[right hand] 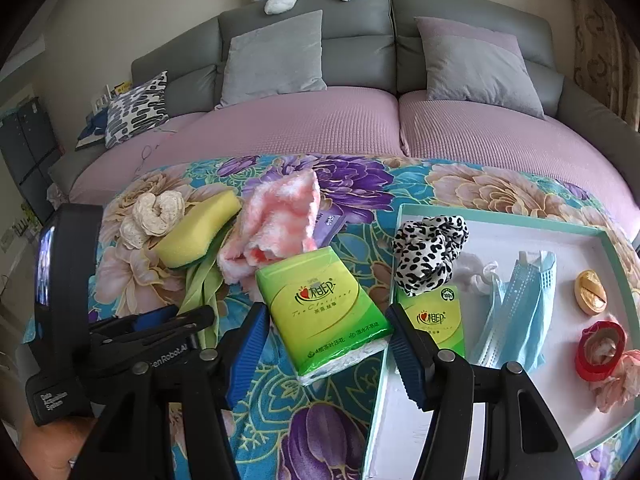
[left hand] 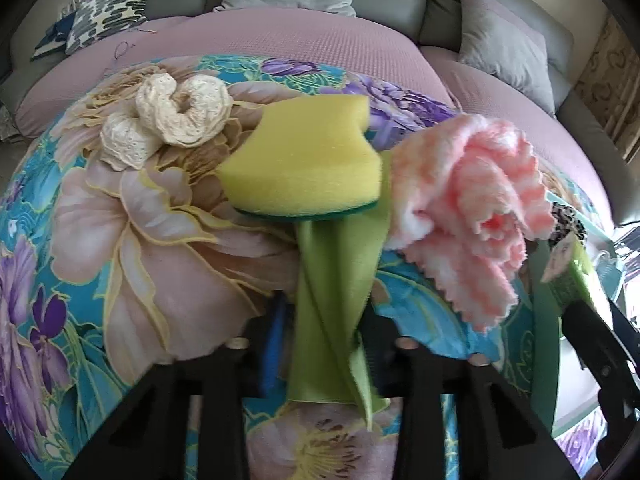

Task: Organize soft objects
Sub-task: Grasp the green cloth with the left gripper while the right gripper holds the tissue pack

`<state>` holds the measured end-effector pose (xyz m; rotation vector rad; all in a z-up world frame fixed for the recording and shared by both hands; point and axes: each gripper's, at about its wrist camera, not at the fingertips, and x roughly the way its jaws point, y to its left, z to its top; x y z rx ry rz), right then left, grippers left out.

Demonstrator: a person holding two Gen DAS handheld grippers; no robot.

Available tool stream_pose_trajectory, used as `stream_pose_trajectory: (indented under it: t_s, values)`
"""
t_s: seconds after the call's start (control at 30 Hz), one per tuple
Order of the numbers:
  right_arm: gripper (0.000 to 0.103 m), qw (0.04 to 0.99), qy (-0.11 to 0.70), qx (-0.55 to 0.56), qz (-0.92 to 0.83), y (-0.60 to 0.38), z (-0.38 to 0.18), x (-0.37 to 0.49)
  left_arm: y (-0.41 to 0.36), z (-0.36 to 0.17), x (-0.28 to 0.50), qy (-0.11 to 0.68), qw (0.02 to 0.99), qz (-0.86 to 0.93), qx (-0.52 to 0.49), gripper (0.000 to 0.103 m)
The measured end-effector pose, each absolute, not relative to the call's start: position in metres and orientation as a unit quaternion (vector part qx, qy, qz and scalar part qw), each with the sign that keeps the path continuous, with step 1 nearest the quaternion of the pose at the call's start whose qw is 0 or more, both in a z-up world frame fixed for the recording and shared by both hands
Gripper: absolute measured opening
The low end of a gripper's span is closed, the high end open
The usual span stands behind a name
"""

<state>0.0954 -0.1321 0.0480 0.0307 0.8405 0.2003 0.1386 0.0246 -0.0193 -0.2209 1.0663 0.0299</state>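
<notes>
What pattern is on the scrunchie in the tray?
Black spots on white, on the scrunchie; clearest in the right wrist view.

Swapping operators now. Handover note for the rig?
Left gripper: shut on the green cloth, whose far end lies under the sponge.
Right gripper: jaws apart around a tissue pack on the table; no pad contact visible.
Done: tray holds a spotted scrunchie, a second tissue pack, masks.
Left: green cloth, sponge, pink towel, cream scrunchies, tissue pack, all on the floral cloth.
</notes>
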Motion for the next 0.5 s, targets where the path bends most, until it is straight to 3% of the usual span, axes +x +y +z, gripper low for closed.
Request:
stream_pose_trajectory:
  t_s: [0.07, 0.2, 0.5]
  values:
    - [0.063, 0.908, 0.407, 0.016, 0.097, -0.133, 0.048, 0.095, 0.022, -0.020, 0.138, 0.506, 0.856, 0.005, -0.107, 0.015]
    - [0.063, 0.909, 0.405, 0.017, 0.096, -0.134, 0.049, 0.095, 0.022, -0.019, 0.137, 0.503, 0.857, -0.005, -0.108, 0.009]
    - [0.063, 0.913, 0.397, 0.023, 0.091, -0.140, 0.054, 0.093, 0.026, 0.008, 0.126, 0.464, 0.873, -0.042, -0.141, 0.006]
